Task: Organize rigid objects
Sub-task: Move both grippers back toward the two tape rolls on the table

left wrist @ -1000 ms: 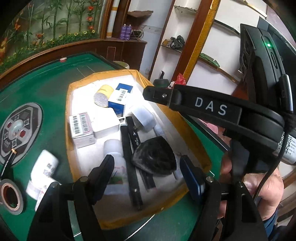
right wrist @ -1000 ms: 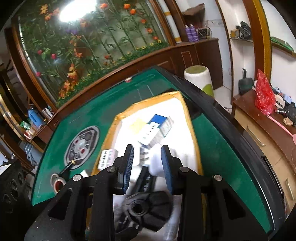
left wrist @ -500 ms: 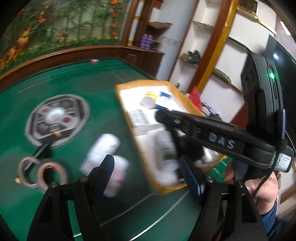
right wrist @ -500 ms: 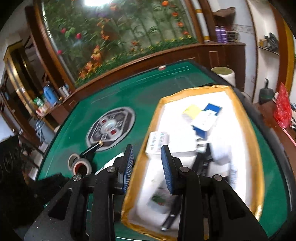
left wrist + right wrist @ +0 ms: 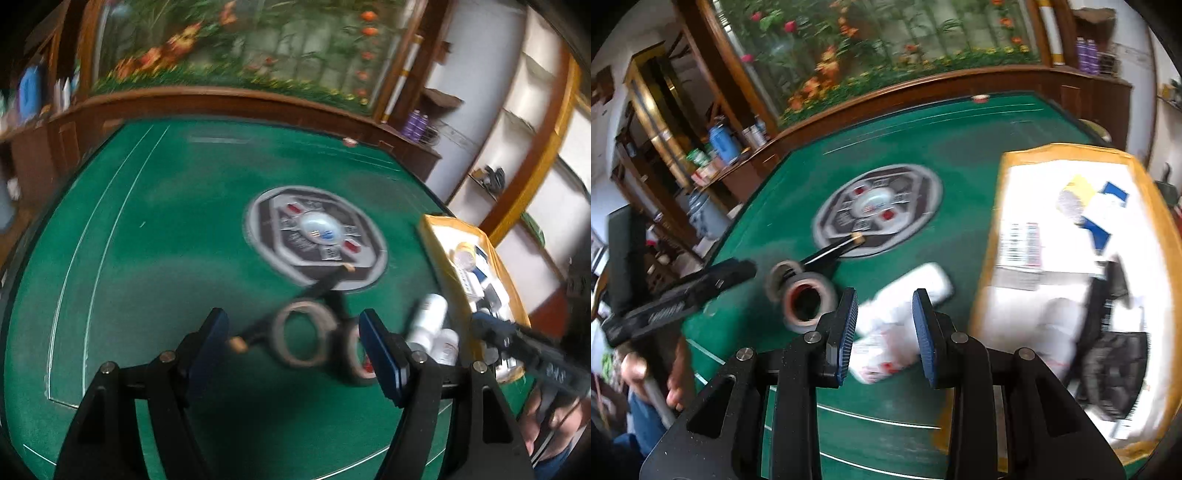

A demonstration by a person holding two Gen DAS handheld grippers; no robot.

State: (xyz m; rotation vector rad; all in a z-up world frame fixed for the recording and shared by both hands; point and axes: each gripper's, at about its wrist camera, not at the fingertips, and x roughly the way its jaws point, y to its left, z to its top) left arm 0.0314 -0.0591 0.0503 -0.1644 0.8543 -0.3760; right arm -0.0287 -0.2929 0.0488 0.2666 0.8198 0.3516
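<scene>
The left gripper [image 5: 293, 341], wide open and empty, framed a light, stiff tape roll [image 5: 303, 341] on the green table [image 5: 166, 266] (best pinched across its rim), while the right gripper [image 5: 884, 332], half-open, straddled white bottles [image 5: 905, 302].

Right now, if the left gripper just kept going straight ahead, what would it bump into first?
Probably the tape roll lying on the green table; the open left gripper frames it, though blur leaves depth uncertain.
</scene>
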